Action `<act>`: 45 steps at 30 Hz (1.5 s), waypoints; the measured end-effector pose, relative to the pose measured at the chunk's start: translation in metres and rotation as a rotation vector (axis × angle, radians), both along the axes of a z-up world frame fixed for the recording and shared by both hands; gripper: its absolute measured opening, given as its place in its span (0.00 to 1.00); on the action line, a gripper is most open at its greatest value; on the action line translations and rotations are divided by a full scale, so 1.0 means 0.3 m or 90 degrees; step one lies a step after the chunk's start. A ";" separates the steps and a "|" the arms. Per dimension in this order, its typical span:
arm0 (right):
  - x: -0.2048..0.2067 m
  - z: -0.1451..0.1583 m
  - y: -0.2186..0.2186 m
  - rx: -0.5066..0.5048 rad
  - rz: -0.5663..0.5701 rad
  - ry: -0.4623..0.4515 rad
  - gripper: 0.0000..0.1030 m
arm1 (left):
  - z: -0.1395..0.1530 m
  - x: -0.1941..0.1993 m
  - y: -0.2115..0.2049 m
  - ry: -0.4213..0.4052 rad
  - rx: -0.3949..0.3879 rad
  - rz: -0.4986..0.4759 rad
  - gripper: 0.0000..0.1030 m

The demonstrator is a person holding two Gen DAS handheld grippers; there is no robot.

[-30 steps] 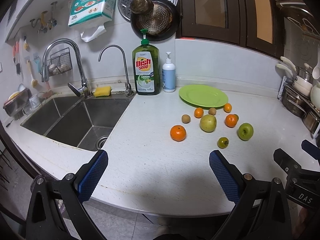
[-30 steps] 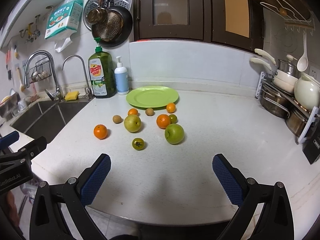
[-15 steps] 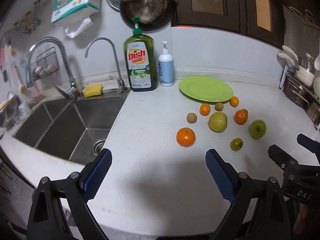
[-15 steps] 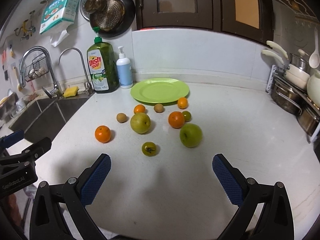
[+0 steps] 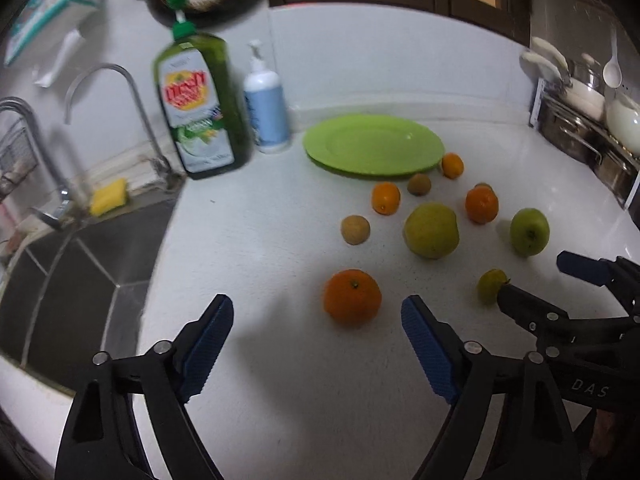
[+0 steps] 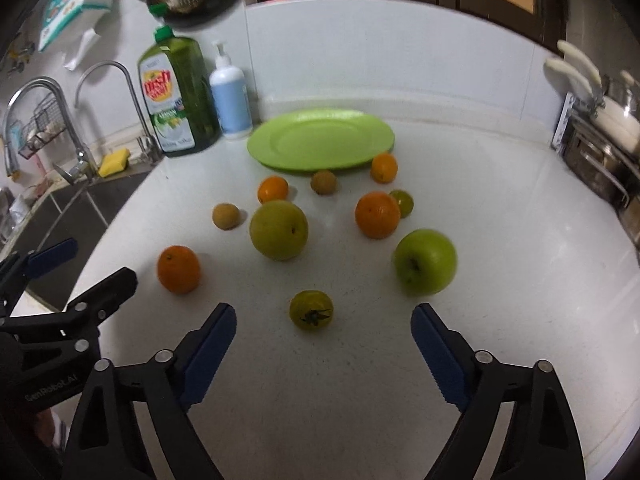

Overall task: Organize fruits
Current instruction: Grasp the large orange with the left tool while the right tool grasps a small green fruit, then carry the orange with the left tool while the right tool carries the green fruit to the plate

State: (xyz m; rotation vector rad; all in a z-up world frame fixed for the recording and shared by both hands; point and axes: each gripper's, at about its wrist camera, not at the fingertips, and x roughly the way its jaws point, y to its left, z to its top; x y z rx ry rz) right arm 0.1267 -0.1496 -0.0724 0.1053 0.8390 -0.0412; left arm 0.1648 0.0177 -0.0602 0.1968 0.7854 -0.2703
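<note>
Both tools gaping, empty: left tool nearing orange at 1 o'clock; centre, then clench gently.

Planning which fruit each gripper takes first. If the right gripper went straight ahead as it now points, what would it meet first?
Probably the small green tomato, lying just ahead of the open right gripper.

Left gripper: advanced over the counter since a second ago; nearest orange, formerly mid-frame, now sits low centre just ahead of its fingertips.

Right gripper: likewise advanced; small green tomato now lies between its tips, green apple just beyond the right finger.

Green plate: appears larger in frame.
</note>
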 end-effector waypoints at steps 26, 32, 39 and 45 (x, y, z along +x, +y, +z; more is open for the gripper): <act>0.106 -0.108 0.011 0.042 -0.011 0.084 0.38 | -0.129 0.136 -0.048 0.111 -0.031 -0.109 0.42; 0.094 -0.107 0.012 0.051 -0.019 0.078 0.31 | -0.126 0.127 -0.051 0.104 -0.026 -0.118 0.41; 0.081 -0.082 0.013 0.044 0.008 0.055 0.31 | -0.096 0.105 -0.059 0.087 -0.026 -0.094 0.41; 0.075 -0.057 -0.014 0.049 0.045 0.035 0.31 | -0.050 0.066 -0.076 0.065 -0.026 -0.058 0.41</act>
